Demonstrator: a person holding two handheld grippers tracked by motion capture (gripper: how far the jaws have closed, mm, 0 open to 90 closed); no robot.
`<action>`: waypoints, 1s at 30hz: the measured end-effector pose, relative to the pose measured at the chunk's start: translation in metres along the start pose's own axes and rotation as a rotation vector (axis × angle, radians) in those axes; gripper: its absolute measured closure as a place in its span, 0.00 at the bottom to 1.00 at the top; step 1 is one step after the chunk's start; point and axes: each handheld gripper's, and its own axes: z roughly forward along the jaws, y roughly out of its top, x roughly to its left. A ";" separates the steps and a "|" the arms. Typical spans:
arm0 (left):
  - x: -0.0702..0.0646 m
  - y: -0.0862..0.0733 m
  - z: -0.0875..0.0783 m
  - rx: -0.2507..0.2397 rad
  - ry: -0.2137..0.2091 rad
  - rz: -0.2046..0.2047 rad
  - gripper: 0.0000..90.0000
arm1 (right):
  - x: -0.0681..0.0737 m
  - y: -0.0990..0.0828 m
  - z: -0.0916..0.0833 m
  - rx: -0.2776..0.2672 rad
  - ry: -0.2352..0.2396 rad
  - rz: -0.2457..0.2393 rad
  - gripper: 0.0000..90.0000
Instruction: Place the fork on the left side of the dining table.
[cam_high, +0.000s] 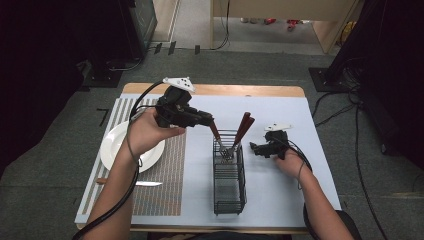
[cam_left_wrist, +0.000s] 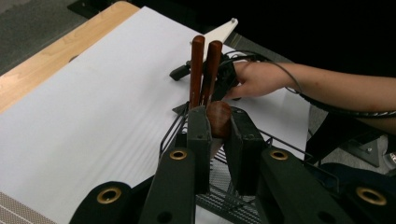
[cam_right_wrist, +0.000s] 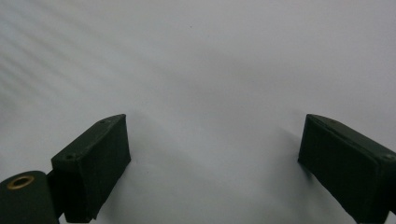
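A black wire cutlery basket (cam_high: 229, 186) stands in the middle of the white mat. Two brown-handled utensils (cam_high: 244, 127) lean upright at its far end, heads down. My left gripper (cam_high: 212, 123) comes in from the left above that end, shut on the top of a third brown-handled utensil (cam_high: 217, 134) whose lower part reaches into the basket. In the left gripper view the pads clamp that rounded handle end (cam_left_wrist: 218, 119), with the two other handles (cam_left_wrist: 201, 70) just behind. My right gripper (cam_high: 254, 148) rests on the mat to the right of the basket; its jaws (cam_right_wrist: 215, 140) stand wide apart over bare white surface.
A white plate (cam_high: 112, 147) sits on a striped placemat (cam_high: 165, 190) at the left. A knife (cam_high: 142, 183) lies in front of the plate. The table's far wooden edge (cam_high: 215, 90) runs behind the mat. Cables trail from both grippers toward the front.
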 end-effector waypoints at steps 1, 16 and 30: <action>0.000 0.000 -0.002 -0.004 0.004 0.003 0.91 | 0.000 0.000 0.000 0.000 0.000 0.000 0.09; -0.002 -0.001 -0.035 -0.106 -0.004 0.002 0.91 | 0.000 0.000 0.000 0.001 0.000 0.000 0.09; 0.002 -0.008 -0.069 -0.173 0.039 -0.007 0.91 | 0.000 0.000 0.000 0.000 0.000 0.000 0.09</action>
